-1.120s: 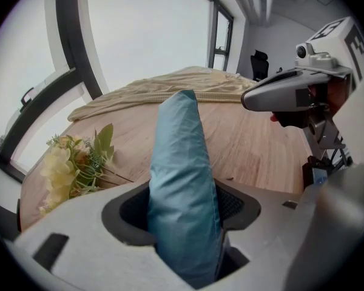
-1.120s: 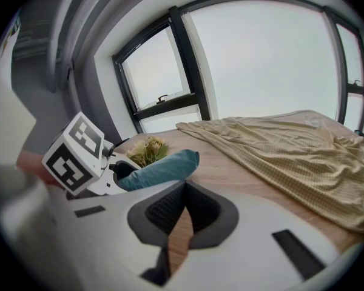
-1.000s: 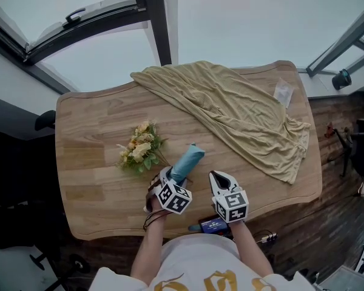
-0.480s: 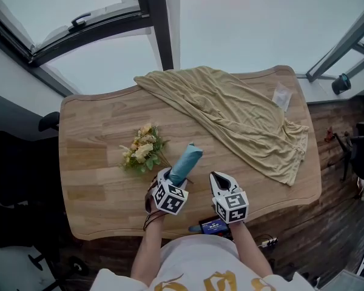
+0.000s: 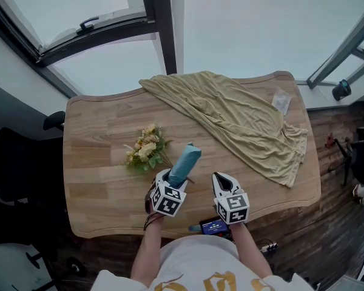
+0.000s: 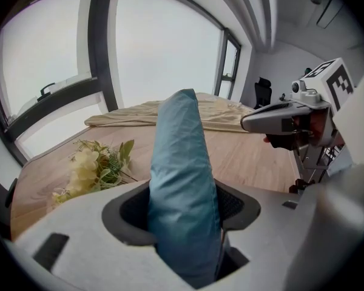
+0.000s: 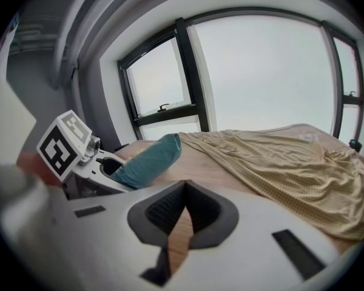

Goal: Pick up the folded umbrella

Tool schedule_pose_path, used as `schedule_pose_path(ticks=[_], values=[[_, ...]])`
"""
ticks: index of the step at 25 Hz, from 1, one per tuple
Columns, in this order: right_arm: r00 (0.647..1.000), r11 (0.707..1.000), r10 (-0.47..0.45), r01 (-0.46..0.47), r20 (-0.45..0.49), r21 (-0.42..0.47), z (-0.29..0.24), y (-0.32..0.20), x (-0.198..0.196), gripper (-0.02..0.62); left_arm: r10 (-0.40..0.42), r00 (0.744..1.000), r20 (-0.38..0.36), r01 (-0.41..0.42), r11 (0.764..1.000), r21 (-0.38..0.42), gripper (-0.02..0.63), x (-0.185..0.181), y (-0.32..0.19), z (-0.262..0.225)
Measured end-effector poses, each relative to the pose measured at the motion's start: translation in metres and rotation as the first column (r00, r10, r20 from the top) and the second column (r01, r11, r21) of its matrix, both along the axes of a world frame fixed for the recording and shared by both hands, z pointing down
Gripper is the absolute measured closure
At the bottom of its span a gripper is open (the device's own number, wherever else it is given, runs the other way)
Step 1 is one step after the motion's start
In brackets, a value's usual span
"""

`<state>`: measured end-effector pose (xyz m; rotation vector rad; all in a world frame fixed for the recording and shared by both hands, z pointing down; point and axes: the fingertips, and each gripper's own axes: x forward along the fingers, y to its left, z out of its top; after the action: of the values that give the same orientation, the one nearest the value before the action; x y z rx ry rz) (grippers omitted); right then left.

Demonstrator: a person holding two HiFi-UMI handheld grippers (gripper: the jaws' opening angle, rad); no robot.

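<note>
Near end of umbrella (image 5: 186,160) behind left gripper (image 5: 171,179)

Teal folded umbrella (image 5: 187,161), tilted upward, clamped in left tool (image 5: 171,177)

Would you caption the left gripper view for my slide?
Left gripper clamps the teal umbrella; flowers and beige cloth lie on the table beyond.

A flower bouquet (image 5: 144,150) lay just ahead and left of the left fingers (image 5: 160,177). Ahead of the right fingers (image 5: 224,183), bare counter (image 5: 97,180) lay open up to the draped tan cloth (image 5: 242,120).
</note>
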<state>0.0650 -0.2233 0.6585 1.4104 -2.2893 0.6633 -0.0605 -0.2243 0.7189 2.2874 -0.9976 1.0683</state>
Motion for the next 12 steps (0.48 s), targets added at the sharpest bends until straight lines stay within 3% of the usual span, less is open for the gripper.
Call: schedule_pose_path(ticks=[12], values=[[1.000,0.999,-0.011,0.011,-0.004,0.047,-0.018,0.009,-0.002,0.584,-0.062,0.994,-0.090,0.069,0.994,0.080,0.318,-0.005,0.007,-0.035]])
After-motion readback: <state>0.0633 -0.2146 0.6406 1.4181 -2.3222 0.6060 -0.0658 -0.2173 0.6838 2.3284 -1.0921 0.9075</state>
